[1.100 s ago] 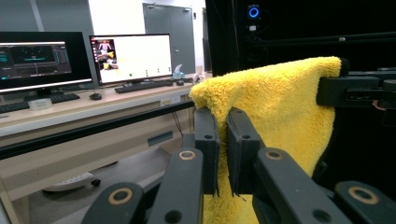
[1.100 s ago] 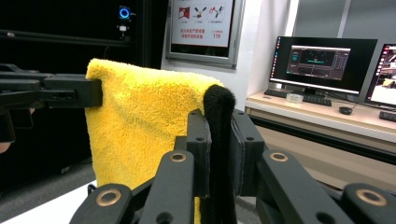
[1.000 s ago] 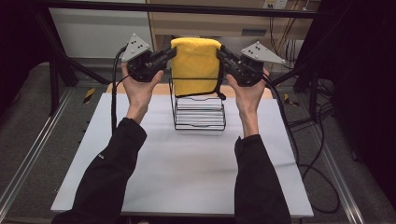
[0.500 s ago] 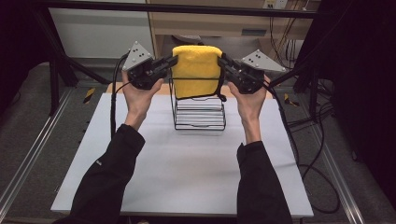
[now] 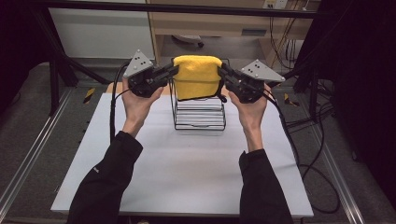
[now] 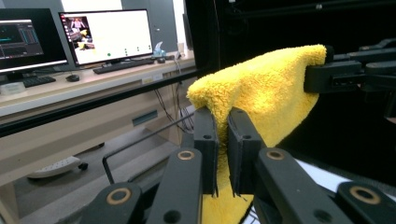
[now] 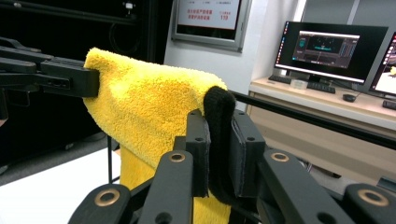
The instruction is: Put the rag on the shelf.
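While stretched above the wire rack (image 5: pixel 199 112), yellow towel (image 5: pixel 197 77), both ends clamped by left gripper (image 5: pixel 172 71), right gripper (image 5: pixel 222 71).

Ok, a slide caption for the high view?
Both tongs, left and right, hold a yellow towel by its top corners above a wire rack.

Bright, even overhead light on the white table (image 5: pixel 187 177); dark surroundings, soft focus, blurred background monitors (image 6: pixel 107 35).

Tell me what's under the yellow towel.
A black wire rack stands on the white table below the towel, which both tools pinch at its upper corners. The towel covers the rack's top, so contact there can't be seen.
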### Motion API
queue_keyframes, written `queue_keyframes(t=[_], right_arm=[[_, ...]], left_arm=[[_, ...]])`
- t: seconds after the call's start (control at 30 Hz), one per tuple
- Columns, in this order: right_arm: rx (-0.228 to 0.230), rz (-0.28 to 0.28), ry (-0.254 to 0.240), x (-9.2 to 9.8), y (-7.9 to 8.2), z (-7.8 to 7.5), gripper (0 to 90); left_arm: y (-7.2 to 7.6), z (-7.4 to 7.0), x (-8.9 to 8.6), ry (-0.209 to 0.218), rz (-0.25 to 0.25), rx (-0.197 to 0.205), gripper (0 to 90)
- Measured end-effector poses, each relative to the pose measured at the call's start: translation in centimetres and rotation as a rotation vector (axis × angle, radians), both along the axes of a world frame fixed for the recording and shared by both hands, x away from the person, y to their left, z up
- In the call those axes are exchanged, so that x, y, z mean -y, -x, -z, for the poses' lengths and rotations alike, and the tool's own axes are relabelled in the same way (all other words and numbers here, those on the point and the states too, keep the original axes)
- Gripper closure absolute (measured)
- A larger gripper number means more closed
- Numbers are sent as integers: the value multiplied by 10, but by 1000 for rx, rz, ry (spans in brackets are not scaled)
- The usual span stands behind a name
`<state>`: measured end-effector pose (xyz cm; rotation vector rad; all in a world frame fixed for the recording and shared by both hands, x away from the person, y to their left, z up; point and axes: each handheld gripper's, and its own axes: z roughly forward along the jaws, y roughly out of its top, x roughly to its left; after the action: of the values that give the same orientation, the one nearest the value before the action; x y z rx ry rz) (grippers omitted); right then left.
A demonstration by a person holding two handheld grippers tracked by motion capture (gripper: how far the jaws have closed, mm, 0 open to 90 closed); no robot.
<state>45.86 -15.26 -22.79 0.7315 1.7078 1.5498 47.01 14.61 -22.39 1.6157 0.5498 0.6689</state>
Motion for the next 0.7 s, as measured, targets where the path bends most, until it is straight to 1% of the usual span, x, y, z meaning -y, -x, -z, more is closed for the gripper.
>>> queue_keyframes(t=[0.07, 0.1, 0.13, 0.2, 0.27, 0.43, 0.6, 0.7], right_arm=[[-7, -4, 4, 1, 2, 2, 795], [-11, -6, 6, 1, 3, 3, 795], [-17, -8, 7, 1, 4, 4, 795], [-21, -12, 15, 1, 6, 6, 795], [-29, -16, 22, 1, 8, 8, 794], [-51, -27, 37, 2, 12, 15, 792], [-76, -35, 48, 3, 15, 21, 789], [-87, -38, 59, 3, 16, 25, 787]], left_arm=[[3, 2, 0, -13, 4, -2, 828], [4, 3, 0, -13, 6, -6, 828], [5, 4, 0, -21, 9, -11, 827], [6, 7, -1, -19, 12, -29, 825], [7, 9, -1, -27, 14, -45, 823], [13, 16, -1, -50, 15, -66, 817], [14, 23, -1, -66, 13, -101, 811], [14, 27, -2, -78, 12, -115, 803]])
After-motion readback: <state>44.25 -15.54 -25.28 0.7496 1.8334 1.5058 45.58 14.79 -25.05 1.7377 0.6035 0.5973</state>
